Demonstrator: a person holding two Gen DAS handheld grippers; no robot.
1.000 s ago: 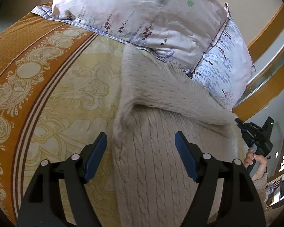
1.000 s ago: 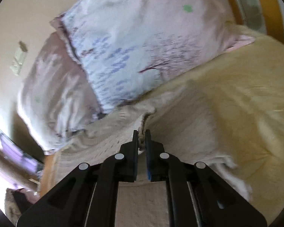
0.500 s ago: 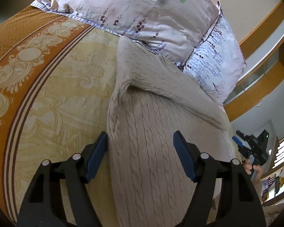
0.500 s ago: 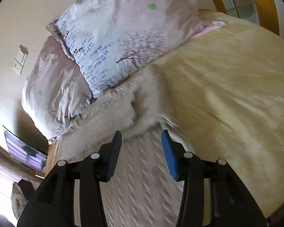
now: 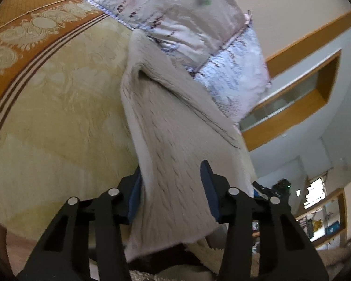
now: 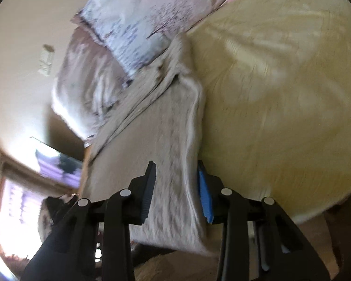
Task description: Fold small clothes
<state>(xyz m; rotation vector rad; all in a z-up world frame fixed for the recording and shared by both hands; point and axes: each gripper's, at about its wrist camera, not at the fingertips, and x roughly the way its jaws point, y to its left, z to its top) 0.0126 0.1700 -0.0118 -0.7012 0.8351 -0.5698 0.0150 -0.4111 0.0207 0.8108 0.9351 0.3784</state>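
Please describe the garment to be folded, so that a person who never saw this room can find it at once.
Start at the bed with the yellow patterned bedspread. Below the two floral pillows a cream cable-knit sweater lies down the bed. Only it has thick knitted ribs; the pillows and the bedspread are smooth printed cloth.

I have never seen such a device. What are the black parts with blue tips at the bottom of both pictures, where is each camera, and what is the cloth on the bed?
No robot is here. A person holds a hand tool in each hand, and each tool has two black fingers with blue pads. A camera sits on each tool and looks forward along its fingers, so one picture comes from the left gripper and the other from the right gripper.

The cloth is a cream knitted sweater lying on a yellow bedspread, with its far end against two flowered pillows. Its near edge hangs over the side of the bed. Both grippers are open, with the near end of the sweater between their fingers. Nothing is clamped yet. Both pictures are blurred.
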